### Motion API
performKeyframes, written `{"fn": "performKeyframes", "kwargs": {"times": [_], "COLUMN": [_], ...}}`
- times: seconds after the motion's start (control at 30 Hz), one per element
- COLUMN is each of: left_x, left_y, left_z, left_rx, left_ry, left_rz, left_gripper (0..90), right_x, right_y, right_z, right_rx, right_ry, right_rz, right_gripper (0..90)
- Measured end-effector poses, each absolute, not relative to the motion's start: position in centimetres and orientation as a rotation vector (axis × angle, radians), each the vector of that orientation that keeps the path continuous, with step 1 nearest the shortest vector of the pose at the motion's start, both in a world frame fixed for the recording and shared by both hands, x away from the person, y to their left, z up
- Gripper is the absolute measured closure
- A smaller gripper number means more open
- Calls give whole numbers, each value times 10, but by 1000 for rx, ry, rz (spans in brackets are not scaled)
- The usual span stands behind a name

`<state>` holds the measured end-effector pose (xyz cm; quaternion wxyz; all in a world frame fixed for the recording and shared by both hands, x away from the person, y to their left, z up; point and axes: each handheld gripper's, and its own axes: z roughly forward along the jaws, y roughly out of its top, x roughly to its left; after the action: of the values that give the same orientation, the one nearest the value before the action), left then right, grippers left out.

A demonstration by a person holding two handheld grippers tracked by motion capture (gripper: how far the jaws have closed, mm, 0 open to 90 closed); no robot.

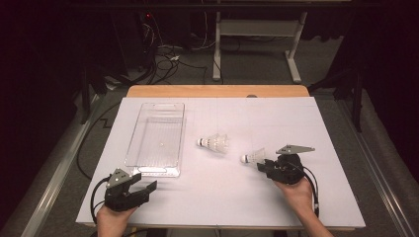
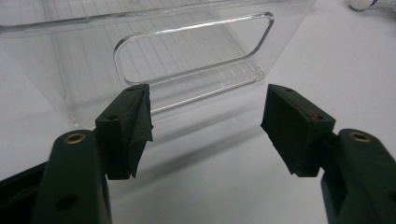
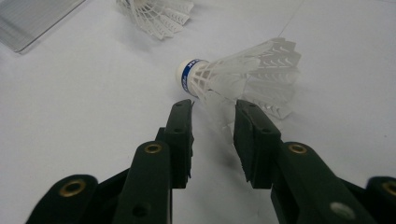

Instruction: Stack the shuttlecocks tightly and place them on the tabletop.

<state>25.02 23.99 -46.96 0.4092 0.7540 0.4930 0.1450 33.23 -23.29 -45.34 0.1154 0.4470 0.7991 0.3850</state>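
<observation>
Shuttlecock (image 3: 238, 77): on its side on the white counter (image 1: 222, 197), just ahead of the right tool's tips, its skirt nearest the jaws.
Right tool (image 3: 212, 116): jaws narrowly parted, nothing clamped.
Left tool (image 2: 205, 116): jaws wide apart, holding nothing.
Clear bin (image 2: 154, 51): directly ahead of the left tool.
Second shuttlecock (image 3: 156, 14): farther ahead of the right tool.

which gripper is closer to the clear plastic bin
Left. The left gripper sits just below the bin's near end, jaws open toward it. The right gripper is off to its right, at a shuttlecock.
</observation>
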Motion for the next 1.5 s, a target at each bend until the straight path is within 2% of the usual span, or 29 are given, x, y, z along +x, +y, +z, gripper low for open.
{"fn": "performKeyframes", "kwargs": {"times": [0.83,1.5], "left_x": [251,250], "left_y": [239,240], "left_z": [-470,-469], "left_rx": [1904,1899], "left_ry": [1239,1244], "left_rz": [366,370], "left_gripper": [337,337], "right_x": [339,341], "right_y": [-228,-222], "right_z": [-450,-439], "right_rx": [1274,1226], "right_ry": [2403,2426], "right_rz": [1159,1188], "right_gripper": [891,900]}}
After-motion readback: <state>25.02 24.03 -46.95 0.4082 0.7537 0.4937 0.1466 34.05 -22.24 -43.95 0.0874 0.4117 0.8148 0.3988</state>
